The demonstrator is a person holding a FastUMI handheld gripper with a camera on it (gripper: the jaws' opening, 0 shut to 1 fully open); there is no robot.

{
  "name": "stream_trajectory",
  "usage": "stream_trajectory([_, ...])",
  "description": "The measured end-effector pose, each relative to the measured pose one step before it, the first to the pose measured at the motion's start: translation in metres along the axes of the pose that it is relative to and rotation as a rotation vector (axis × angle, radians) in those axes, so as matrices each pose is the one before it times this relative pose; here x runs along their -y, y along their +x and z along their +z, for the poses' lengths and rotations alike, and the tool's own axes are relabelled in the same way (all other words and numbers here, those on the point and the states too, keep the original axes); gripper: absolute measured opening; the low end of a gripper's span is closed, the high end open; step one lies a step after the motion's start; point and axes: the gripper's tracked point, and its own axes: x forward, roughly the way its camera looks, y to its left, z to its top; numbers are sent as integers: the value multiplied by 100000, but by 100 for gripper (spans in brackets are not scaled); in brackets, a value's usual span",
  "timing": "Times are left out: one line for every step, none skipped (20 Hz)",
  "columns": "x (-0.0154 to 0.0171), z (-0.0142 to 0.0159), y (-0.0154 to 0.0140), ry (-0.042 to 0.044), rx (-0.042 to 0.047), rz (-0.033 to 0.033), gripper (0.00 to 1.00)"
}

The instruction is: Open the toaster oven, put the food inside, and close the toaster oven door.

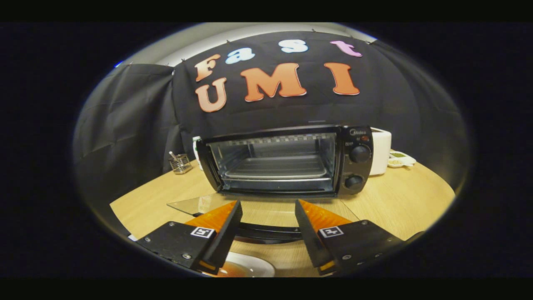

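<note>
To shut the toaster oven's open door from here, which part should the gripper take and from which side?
Take the door's dark handle bar, which runs crosswise between the open fingers of the gripper. The glass door lies folded down flat toward the camera from the toaster oven, so the handle is its nearest edge. Probably come from the front, one finger above and one below the bar, then lift.

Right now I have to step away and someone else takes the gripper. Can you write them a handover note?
Gripper: open, holding nothing, fingers apart just above the door handle.
Toaster oven: on the wooden table, glass door folded down flat, tray inside bare.
Plate: below the fingers, near side of the door.
Done: door opened.
Left: put the food inside, close the door.
</note>
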Motion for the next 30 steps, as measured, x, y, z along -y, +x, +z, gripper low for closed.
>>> stream_trajectory([278, -644, 131, -7, -1608, -409, 77])
stream_trajectory([115, -523, 185, 406, -1139, -231, 77])
stream_trajectory([114, -158, 160, 681, -440, -240, 77])
stream_trajectory([162, -342, 270, 241, -1107, -159, 77])
stream_trajectory([66, -264, 73, -37, -815, -339, 77])
stream_trajectory([79, -297, 280, -581, -813, -342, 77])
stream_trajectory([62, -372, 209, -1133, -1335, -446, 77])
stream_trajectory([141, -636, 149, -1336, -1923, -370, 76])
stream_trajectory([55, -114, -75, -825, -307, -69, 77])
stream_trajectory([-34, 290, -61, -281, 1123, -76, 77])
stream_trajectory([33, 251, 39, -36, 183, 9, 76])
stream_trajectory([125, -222, 55, 292, -1286, 38, 76])
stream_trajectory([27, 125, -117, 1240, -517, -81, 76])
stream_trajectory([95, 115, 42, 1681, -799, -135, 76])
stream_trajectory([-55, -72, -74, 1479, -1293, 234, 76])
stream_trajectory([-115, 86, -245, 1335, -1148, 175, 76])
stream_trajectory([-220, 13, -246, 1114, -734, 522, 76])
stream_trajectory([-411, -1, -390, 582, -173, 1351, 77])
stream_trajectory([-394, 85, -389, -390, 296, 1200, 77])
stream_trajectory([-301, -12, -392, -1384, 221, 772, 77])
stream_trajectory([-355, 224, -336, -1860, 957, 751, 77])
stream_trajectory([-160, 186, -343, -1954, 840, 331, 77])
stream_trajectory([-25, 170, -201, -1517, 656, -5, 77])
stream_trajectory([91, 28, -295, -518, 213, -307, 77])
stream_trajectory([-99, 106, -204, -346, 400, 372, 77])
stream_trajectory([-168, 84, -175, 101, 545, 162, 77])
stream_trajectory([-81, 37, -198, 30, 191, 515, 77])
stream_trajectory([-120, -193, -174, -88, 214, 542, 77])
stream_trajectory([1, -34, -284, -389, 46, 180, 77])
stream_trajectory([-181, 13, -261, -682, 495, 491, 77])
